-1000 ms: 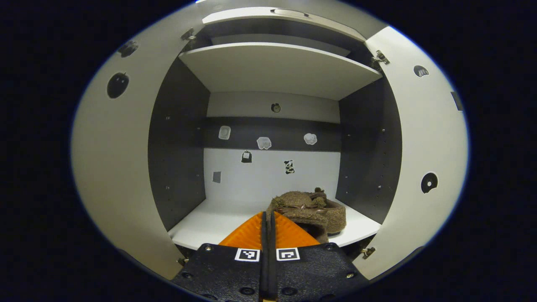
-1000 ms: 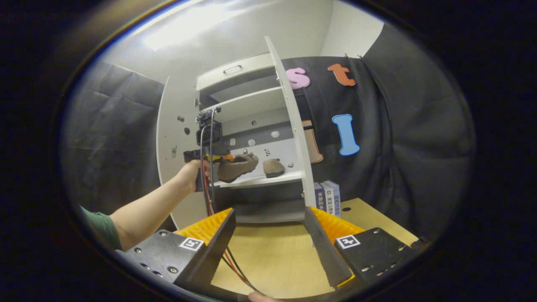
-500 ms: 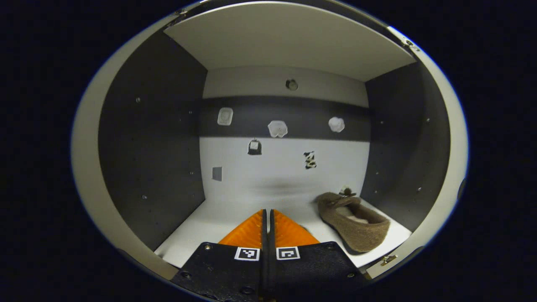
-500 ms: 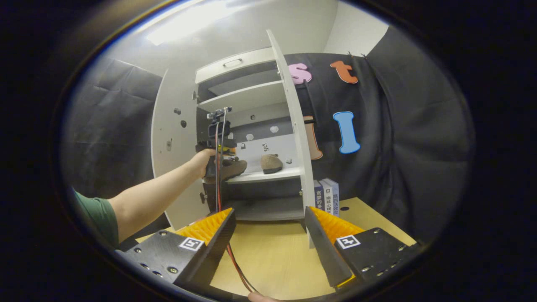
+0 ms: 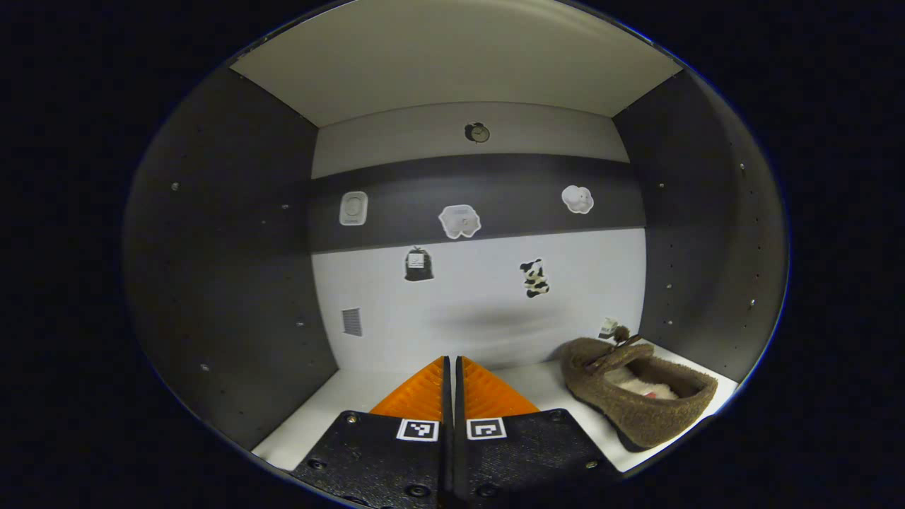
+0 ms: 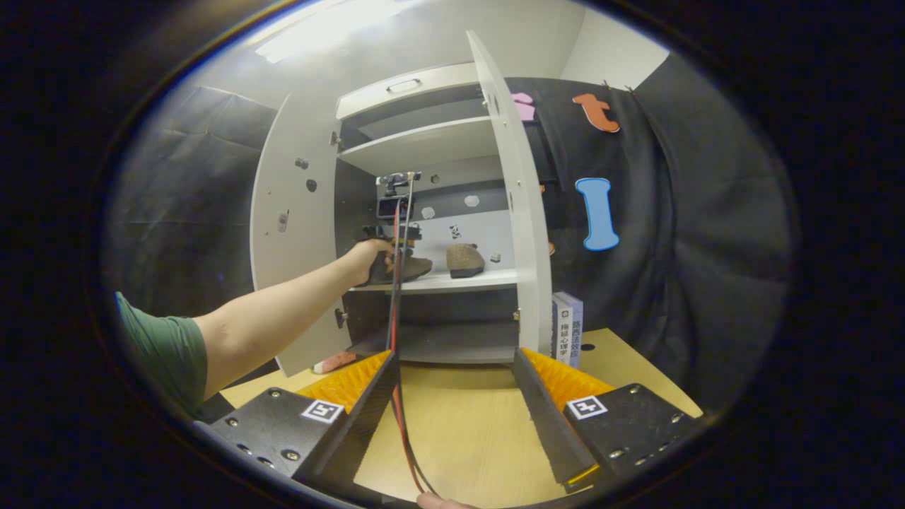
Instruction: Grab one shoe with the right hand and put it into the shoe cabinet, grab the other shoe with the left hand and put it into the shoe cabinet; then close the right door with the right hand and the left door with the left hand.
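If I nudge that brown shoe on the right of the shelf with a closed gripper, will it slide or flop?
The brown shoe looks like soft felt with a fuzzy lining, so its upper probably dents rather than resists. It sits flat on its sole on the smooth white shelf, so it likely slides without tipping. It seems light for its size.

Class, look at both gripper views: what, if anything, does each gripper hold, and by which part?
Right gripper: open, nothing held. Left gripper: jaws together; a shoe sits under it on the shelf, but the hold's place cannot be told.
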Available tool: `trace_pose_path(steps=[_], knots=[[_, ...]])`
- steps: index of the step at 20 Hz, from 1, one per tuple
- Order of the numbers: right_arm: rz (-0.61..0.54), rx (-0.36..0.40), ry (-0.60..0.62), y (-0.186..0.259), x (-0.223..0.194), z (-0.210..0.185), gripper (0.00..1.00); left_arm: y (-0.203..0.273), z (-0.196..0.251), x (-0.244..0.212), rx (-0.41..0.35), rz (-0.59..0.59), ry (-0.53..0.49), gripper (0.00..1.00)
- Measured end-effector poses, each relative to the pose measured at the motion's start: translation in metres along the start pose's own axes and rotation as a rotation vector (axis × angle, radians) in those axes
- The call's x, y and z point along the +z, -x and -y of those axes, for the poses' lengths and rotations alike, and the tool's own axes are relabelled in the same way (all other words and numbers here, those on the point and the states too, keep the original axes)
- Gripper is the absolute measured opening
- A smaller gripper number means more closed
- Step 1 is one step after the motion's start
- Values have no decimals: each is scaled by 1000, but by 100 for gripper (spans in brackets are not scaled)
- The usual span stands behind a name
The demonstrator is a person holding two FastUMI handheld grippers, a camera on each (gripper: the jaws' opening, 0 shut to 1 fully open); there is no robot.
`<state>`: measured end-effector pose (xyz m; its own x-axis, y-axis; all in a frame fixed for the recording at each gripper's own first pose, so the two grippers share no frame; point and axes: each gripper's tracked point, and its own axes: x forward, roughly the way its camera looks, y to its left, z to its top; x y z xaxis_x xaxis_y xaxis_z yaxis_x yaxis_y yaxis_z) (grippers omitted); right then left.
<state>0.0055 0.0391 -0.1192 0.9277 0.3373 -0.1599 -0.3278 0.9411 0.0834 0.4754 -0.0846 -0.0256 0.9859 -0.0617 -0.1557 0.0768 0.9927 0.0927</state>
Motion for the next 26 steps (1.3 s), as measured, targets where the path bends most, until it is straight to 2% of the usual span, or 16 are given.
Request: trace_pose_path(steps=[1, 3, 4, 5, 6, 7, 8, 12, 15, 16, 17, 19, 21, 22, 24, 26], knots=[[-4, 8, -7, -9, 0, -4, 97, -5, -3, 1, 18, -1, -25, 0], [-17, 20, -19, -20, -3, -8, 99, -19, 8, 14, -22, 43, -62, 0], [-28, 22, -18, -23, -7, -10, 99, -17, 10, 12, -20, 28, -60, 1], [-35, 23, -13, -26, -9, -10, 99, -14, 14, 13, -20, 32, -20, 0], [-45, 20, -12, -28, -13, -11, 99, -8, 27, 13, -69, 32, 35, 0], [-55, 22, -14, -30, -17, -12, 96, -1, 31, 14, -86, 49, 74, 0], [-58, 27, -23, -31, -19, -15, 96, 6, 31, 10, -82, 52, 87, 1], [-44, 44, -23, -12, -20, -27, 99, 54, 25, -9, -64, 34, 94, 1], [-15, 37, -17, 8, -9, -24, 96, 102, 15, -16, -57, 28, 147, 1], [-2, 30, -16, 15, -2, -20, 99, 119, 18, -20, -70, 15, 184, 12], [13, 14, -12, 23, 4, -13, 96, 136, 16, -23, -73, -10, 214, 15], [36, -33, 6, 35, 18, 6, 99, 169, 18, -23, -98, -34, 231, 46], [52, -94, 20, 45, 29, 27, 96, 202, 21, -20, -120, -47, 190, 66], [59, -124, 26, 48, 35, 37, 99, 221, 24, -14, -134, -41, 184, 78], [85, -167, 28, 56, 47, 55, 99, 261, 27, -1, -164, -49, 165, 86], [101, -205, 27, 57, 56, 72, 99, 299, 17, 17, -162, -33, 120, 92]])
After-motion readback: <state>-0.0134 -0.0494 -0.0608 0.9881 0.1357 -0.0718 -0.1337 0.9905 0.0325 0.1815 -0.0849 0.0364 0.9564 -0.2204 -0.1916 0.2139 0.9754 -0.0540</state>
